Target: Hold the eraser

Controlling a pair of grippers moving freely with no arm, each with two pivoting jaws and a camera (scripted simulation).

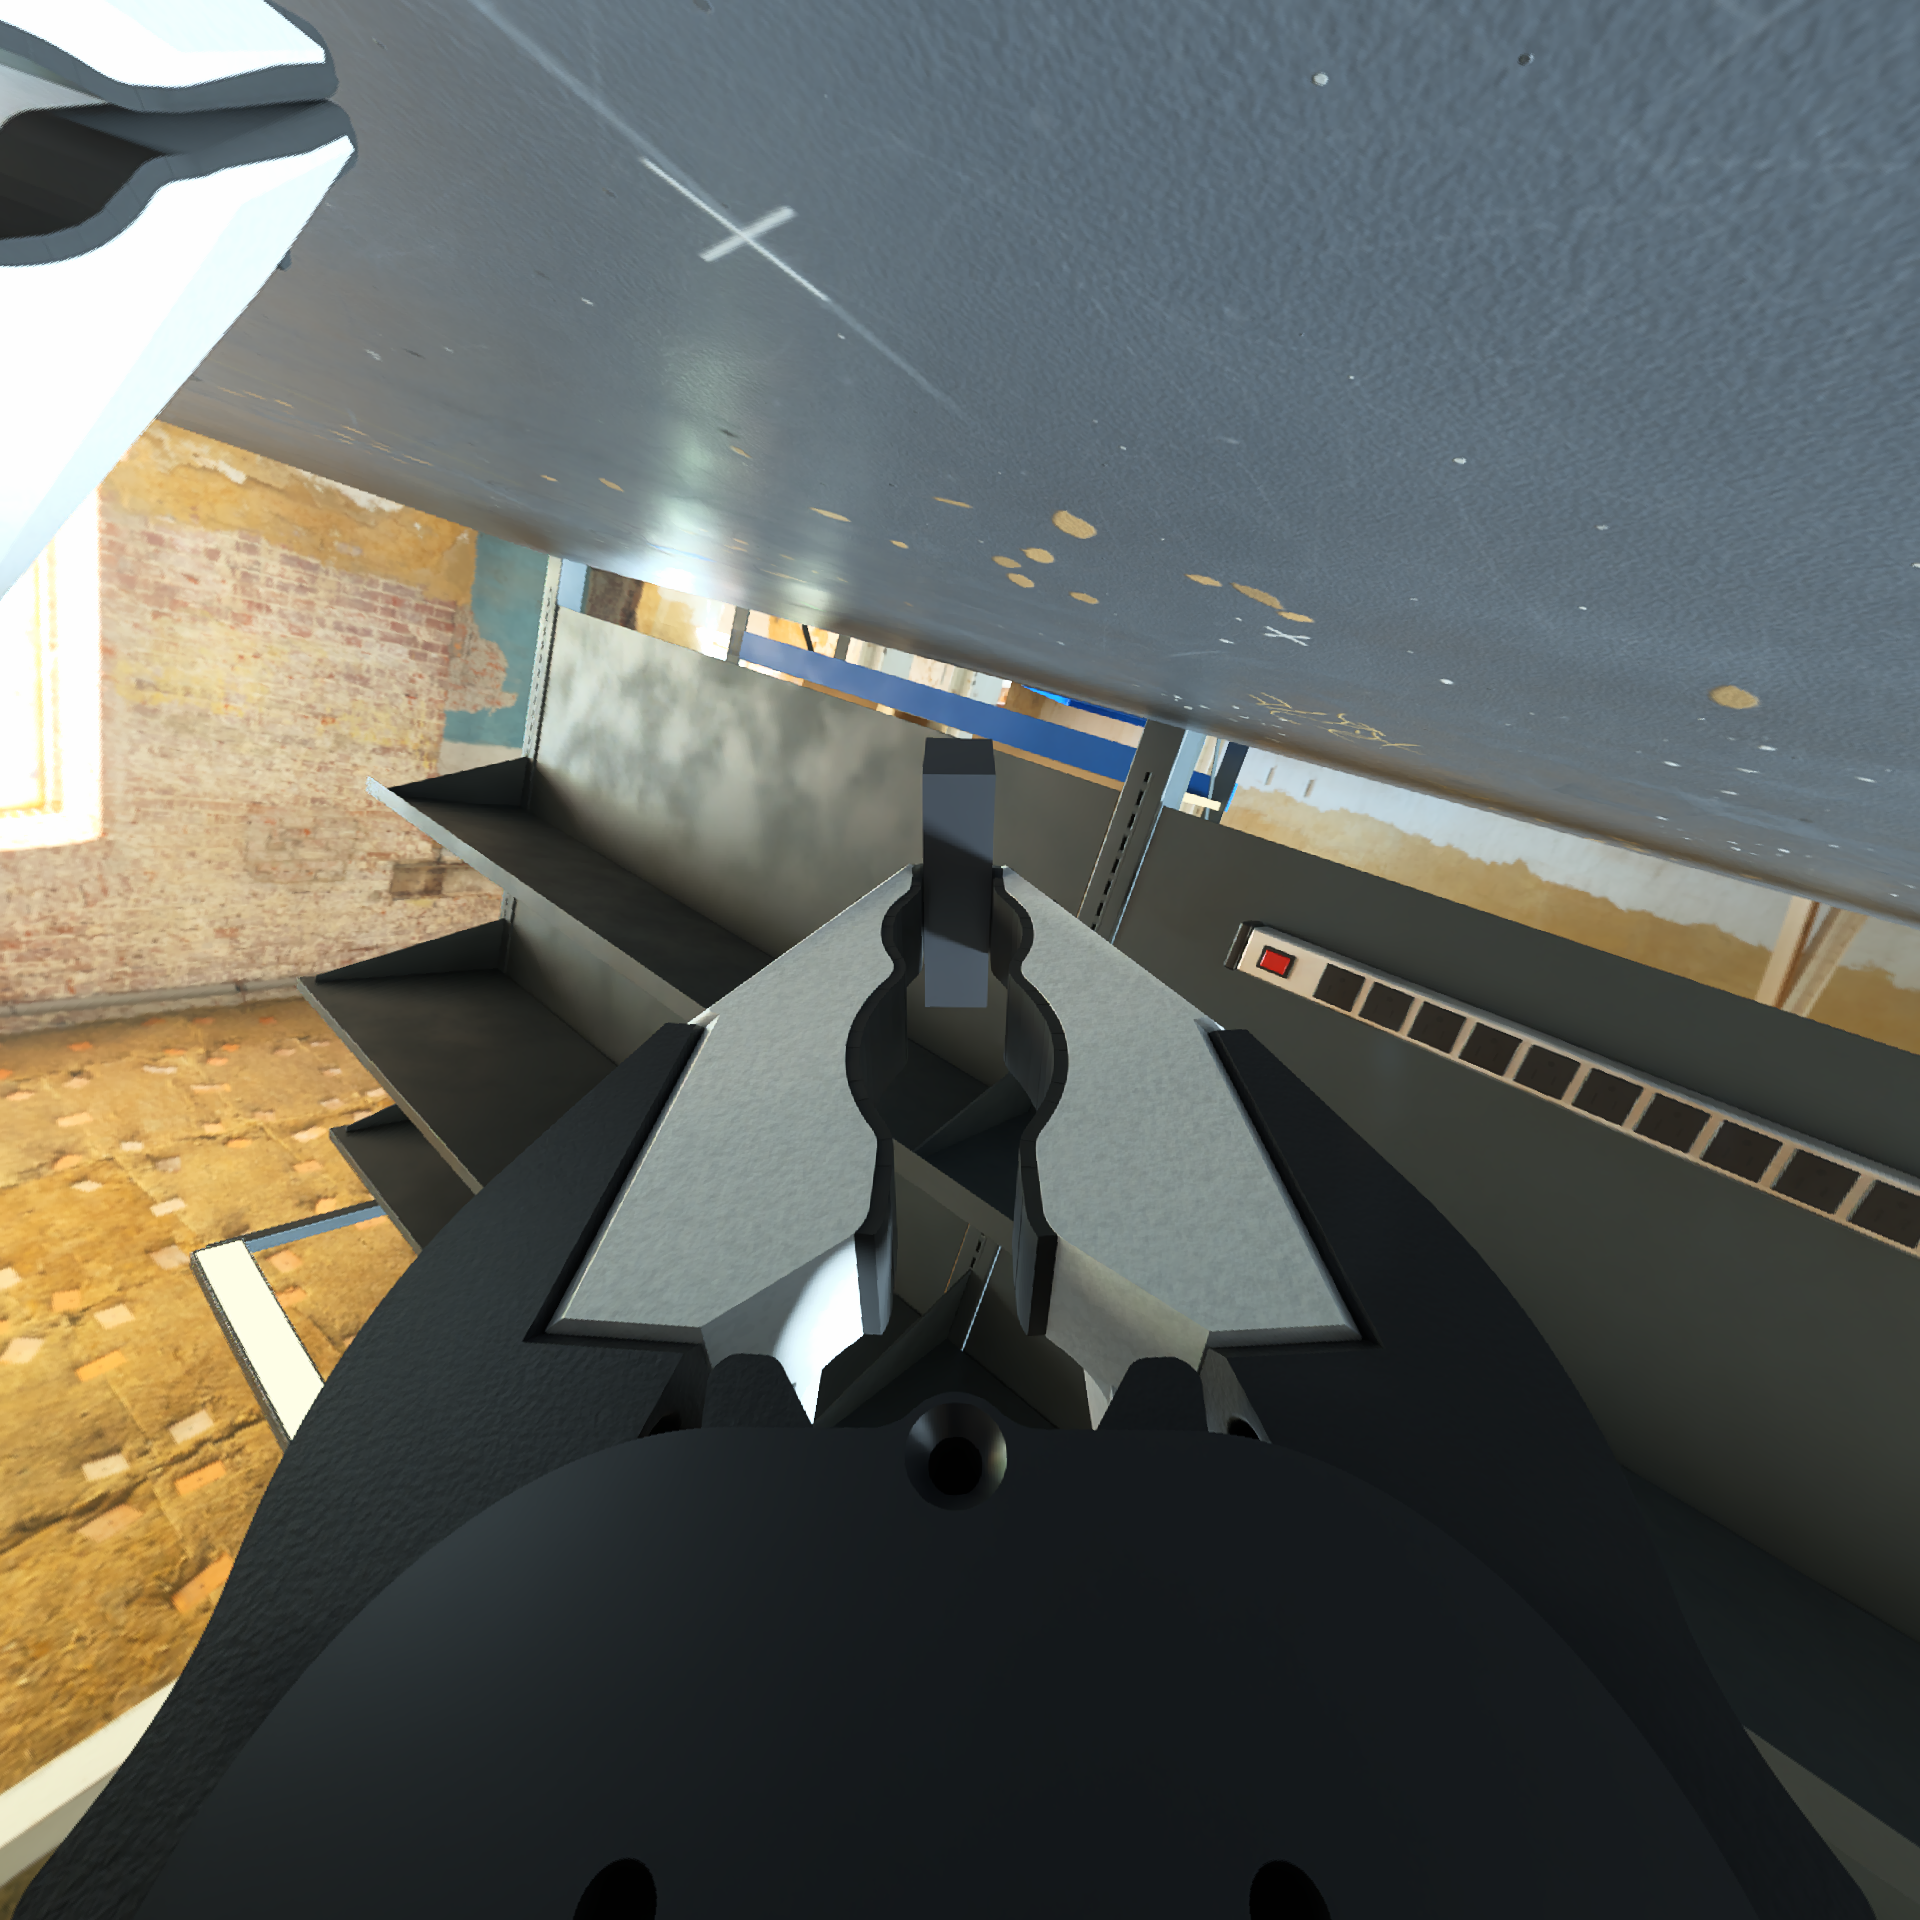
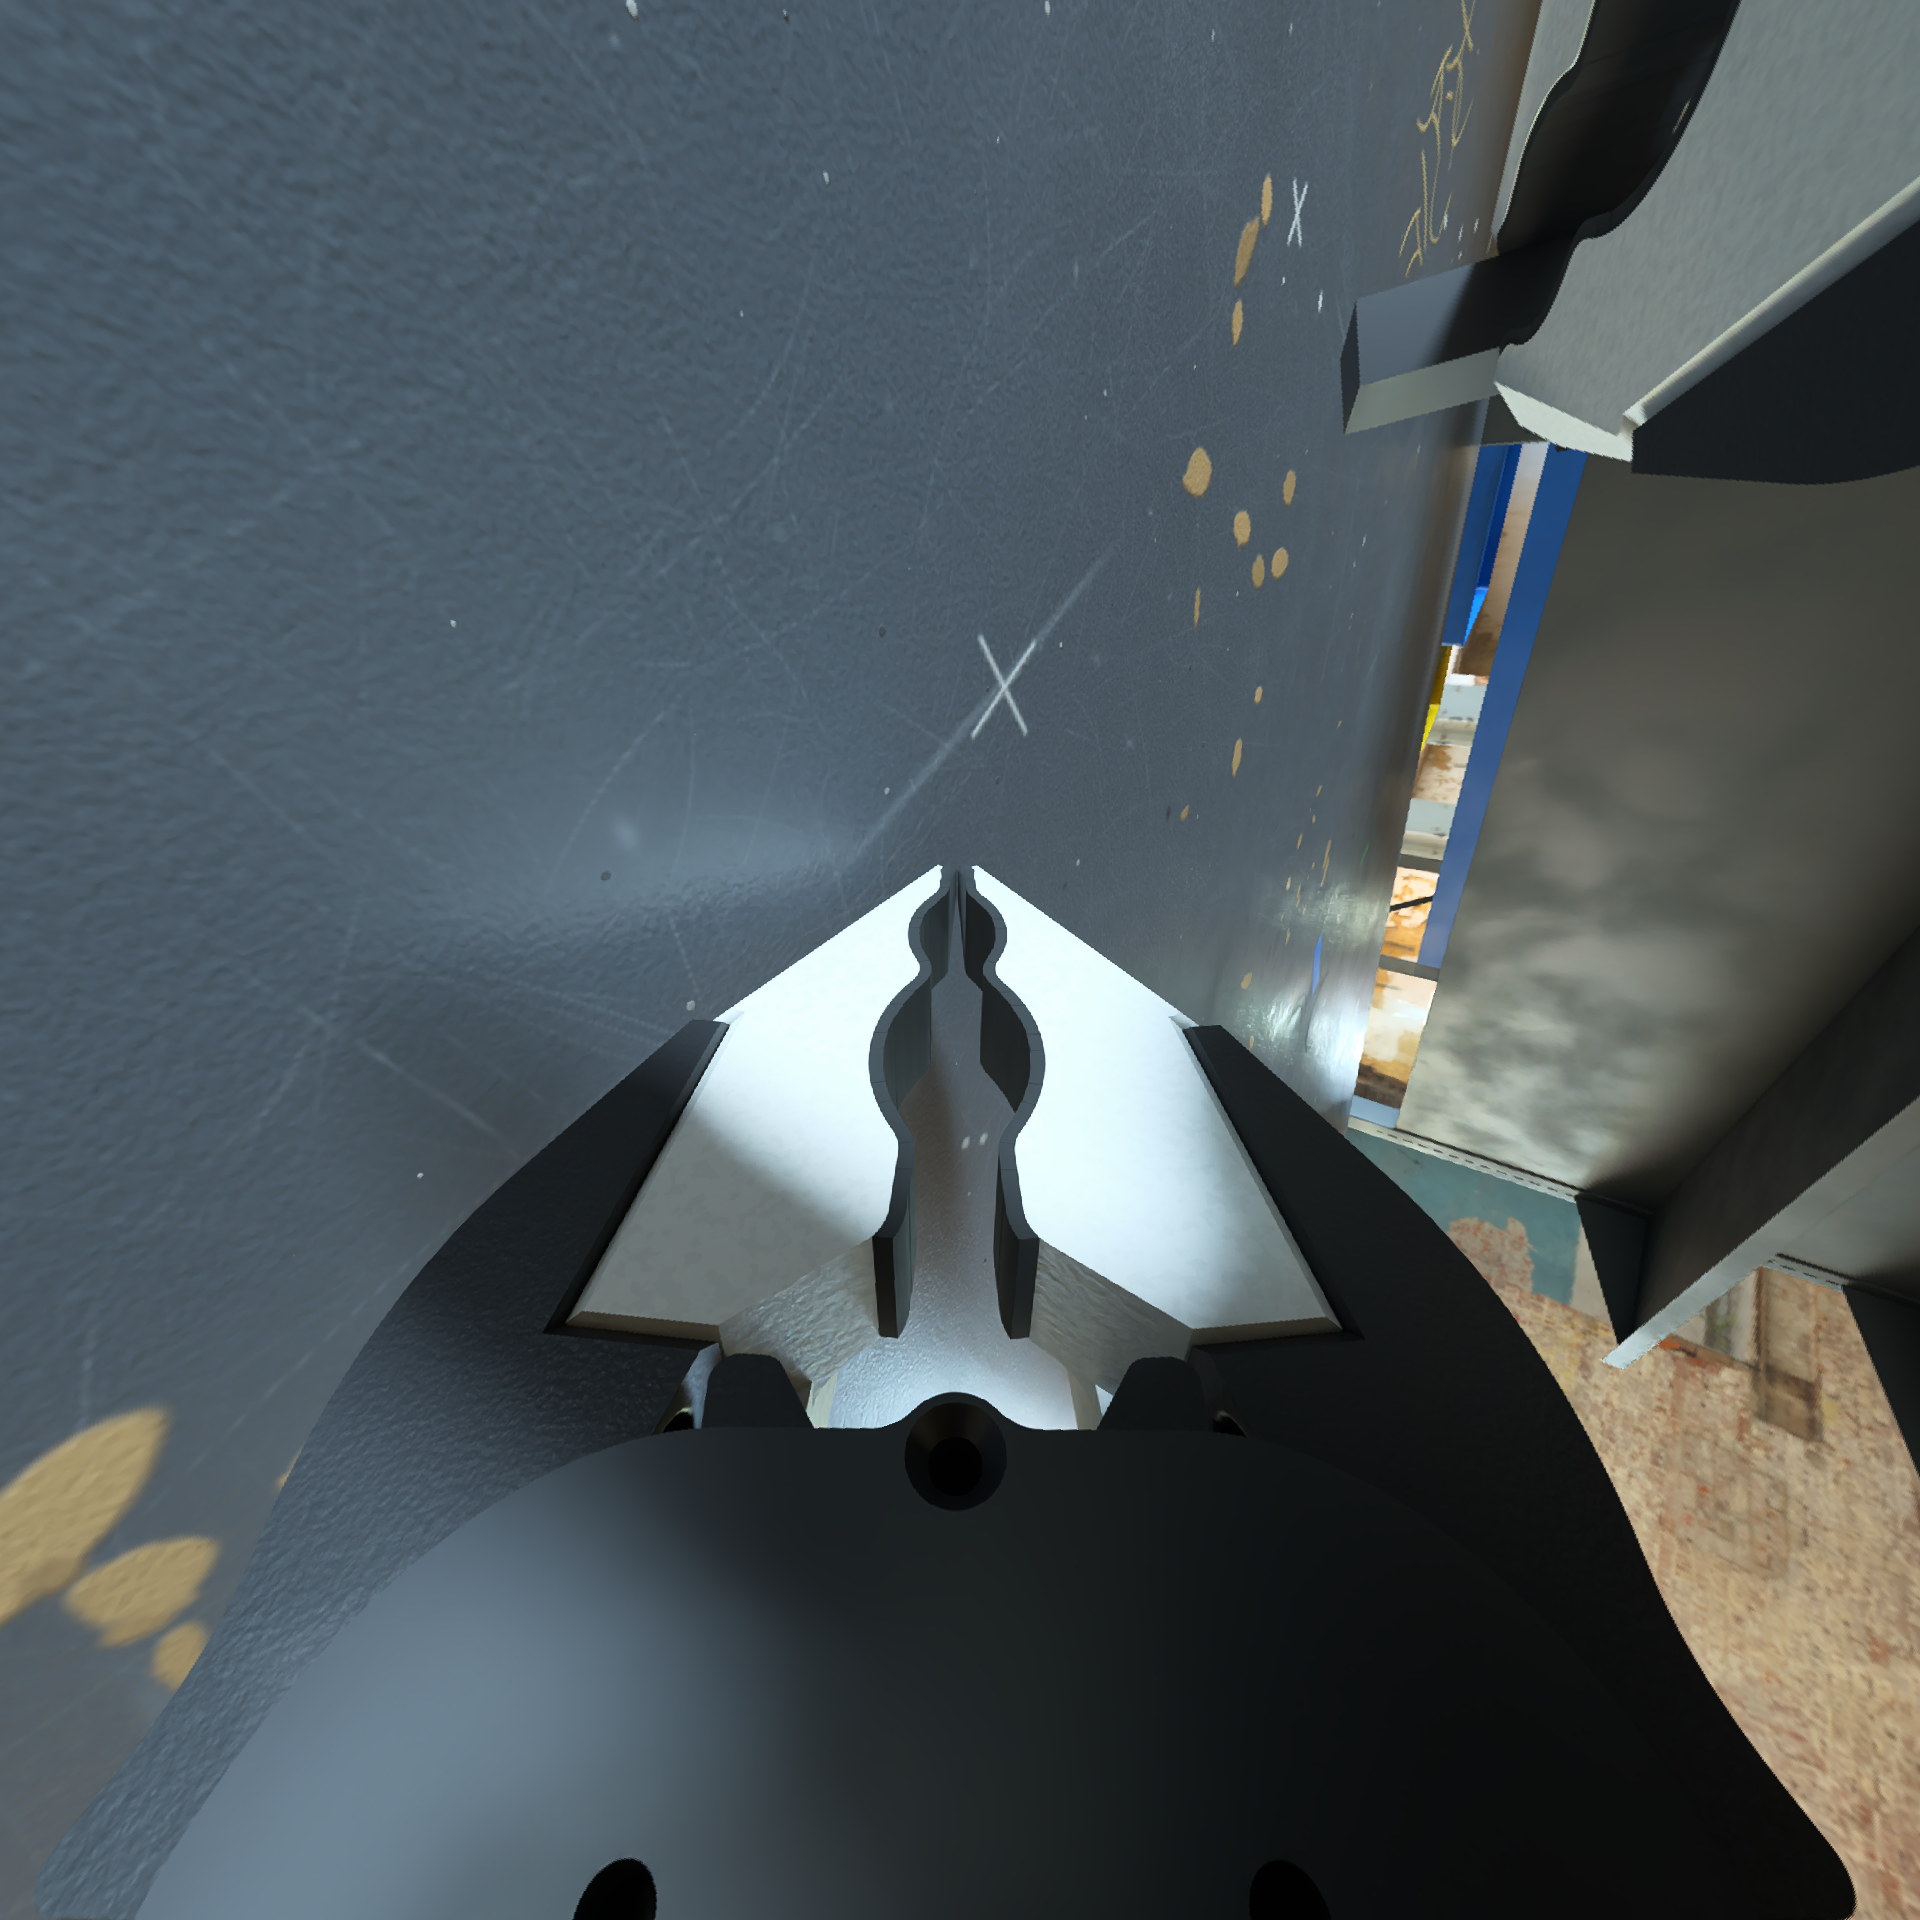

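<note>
The left gripper (image 1: pixel 957 883) is clamped on a dark grey, block-shaped eraser (image 1: pixel 957 831), which sticks out past its fingertips, lifted clear of the scuffed blue-grey tabletop (image 1: pixel 1247 312). The right gripper (image 2: pixel 957 873) is pressed together, holding nothing. The tabletop bears yellow scribbles, too faint to read. Behind stand dark shelves (image 1: pixel 499 997) and a power strip (image 1: pixel 1558 1070).

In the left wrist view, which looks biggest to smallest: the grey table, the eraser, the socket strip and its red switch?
1. Table, filling the upper picture.
2. Socket strip.
3. Eraser, held in the left gripper; it is nearer the camera, so true sizes are unsure.
4. Red switch.
</note>
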